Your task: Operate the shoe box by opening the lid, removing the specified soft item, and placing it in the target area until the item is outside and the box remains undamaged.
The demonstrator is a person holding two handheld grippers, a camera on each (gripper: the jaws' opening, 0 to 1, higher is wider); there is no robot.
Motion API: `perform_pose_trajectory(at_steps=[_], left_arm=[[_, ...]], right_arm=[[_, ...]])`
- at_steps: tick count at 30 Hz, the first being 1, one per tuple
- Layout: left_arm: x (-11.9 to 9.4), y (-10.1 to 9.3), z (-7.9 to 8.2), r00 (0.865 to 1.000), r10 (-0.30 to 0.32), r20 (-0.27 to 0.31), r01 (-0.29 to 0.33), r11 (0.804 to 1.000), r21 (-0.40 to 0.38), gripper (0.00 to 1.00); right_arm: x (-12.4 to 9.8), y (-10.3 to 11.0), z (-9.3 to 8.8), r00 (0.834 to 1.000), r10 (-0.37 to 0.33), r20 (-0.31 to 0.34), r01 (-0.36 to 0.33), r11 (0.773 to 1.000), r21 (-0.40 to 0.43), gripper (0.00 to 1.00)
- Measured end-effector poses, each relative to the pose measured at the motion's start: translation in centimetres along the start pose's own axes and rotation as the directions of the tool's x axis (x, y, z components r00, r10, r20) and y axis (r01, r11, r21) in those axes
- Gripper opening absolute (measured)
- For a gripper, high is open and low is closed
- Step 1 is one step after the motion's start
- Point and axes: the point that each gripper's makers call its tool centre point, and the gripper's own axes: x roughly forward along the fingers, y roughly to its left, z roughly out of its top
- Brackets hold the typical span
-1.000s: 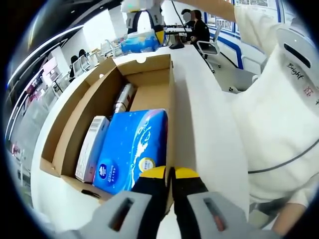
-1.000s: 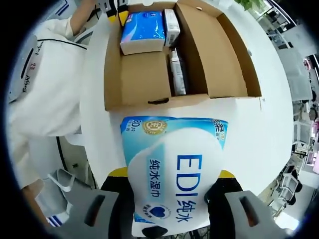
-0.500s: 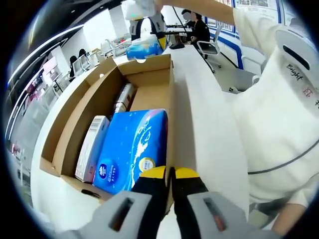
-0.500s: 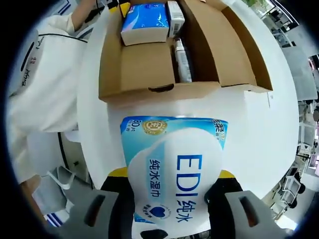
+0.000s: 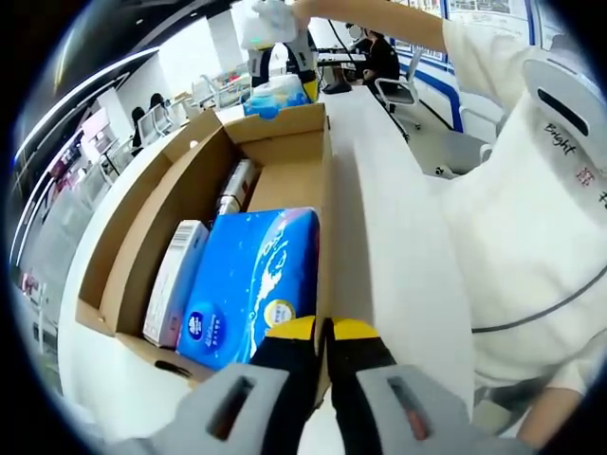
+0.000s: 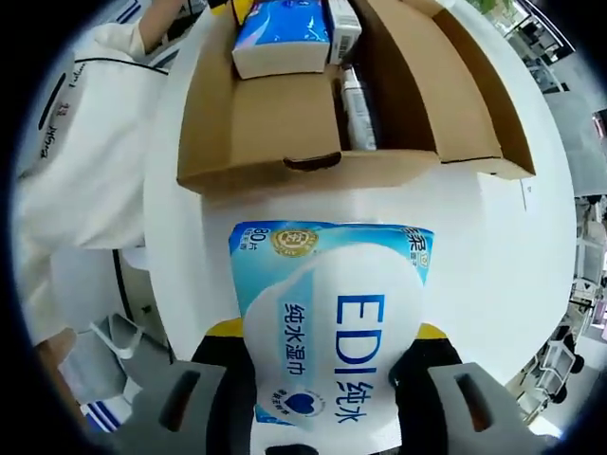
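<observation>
An open cardboard box (image 5: 327, 190) lies on a white table (image 5: 398, 246). Inside it are a blue tissue pack (image 5: 251, 284), a white carton (image 5: 175, 280) and a slim tube (image 5: 235, 185). My left gripper (image 5: 323, 332) is shut on the box's near right wall. My right gripper (image 6: 327, 330) is shut on a light-blue and white wet-wipe pack (image 6: 332, 322), held above the table just off the box's (image 6: 285, 175) end wall. In the left gripper view this wet-wipe pack (image 5: 275, 93) hangs beyond the box's far end.
A person in white clothing (image 5: 531, 218) stands close along the table's side, and their sleeve (image 6: 85, 142) borders the box. The table's rounded edge (image 6: 545, 313) is near. Office chairs (image 5: 403, 90) and a seated person are far behind.
My right gripper has carried the wet-wipe pack lower and nearer the box's end wall; the box looms larger in its view. The left gripper has stayed put on the box wall.
</observation>
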Motion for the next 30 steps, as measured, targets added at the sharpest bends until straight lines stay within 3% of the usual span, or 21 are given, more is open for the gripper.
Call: perform_pose_trajectory(at_steps=[30], left_arm=[[0.0,0.0,0.0,1.0,0.001,0.0,-0.001,1.0,0.003,0.03]], right_arm=[[3.3,1.1,-0.6,1.0,0.028,-0.011,-0.028,0.997,-0.073,0.58]])
